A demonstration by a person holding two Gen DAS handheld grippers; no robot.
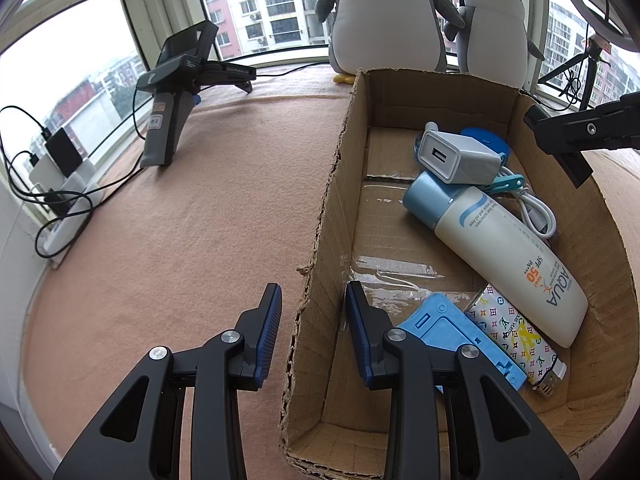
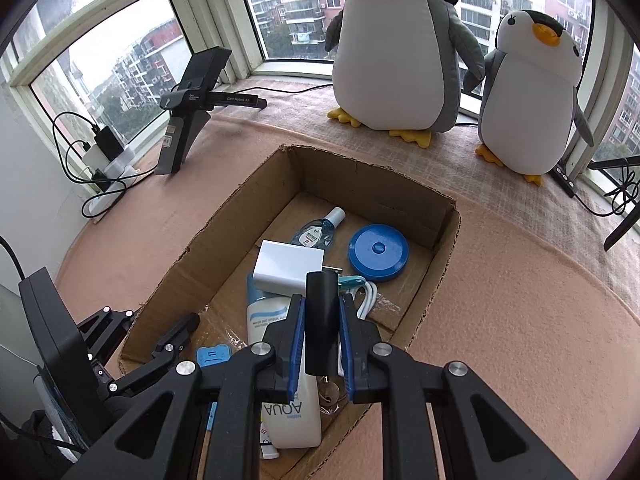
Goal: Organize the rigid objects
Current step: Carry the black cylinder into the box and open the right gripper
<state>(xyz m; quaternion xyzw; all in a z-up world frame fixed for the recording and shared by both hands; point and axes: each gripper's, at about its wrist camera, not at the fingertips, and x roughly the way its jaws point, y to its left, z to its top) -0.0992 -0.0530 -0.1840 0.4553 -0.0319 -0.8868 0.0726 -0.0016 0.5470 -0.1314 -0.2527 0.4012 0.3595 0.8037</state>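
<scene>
Right gripper [image 2: 322,332] clamps black cylindrical object [image 2: 321,312] above open cardboard box [image 2: 444,248]; left gripper [image 1: 314,320] fingers wide, straddling box's left wall.

In the right wrist view, the black cylinder [image 2: 322,320] clamped in the right gripper [image 2: 322,344] covers the middle of the sunscreen bottle [image 2: 280,368] and most of a key [image 2: 330,394] at lower centre. The white cable [image 2: 368,298] shows only as loops beside it. The larger plush penguin [image 2: 394,40] loses its head at the top edge. Print on the small clear bottle [image 2: 318,232] is too small to read.
</scene>
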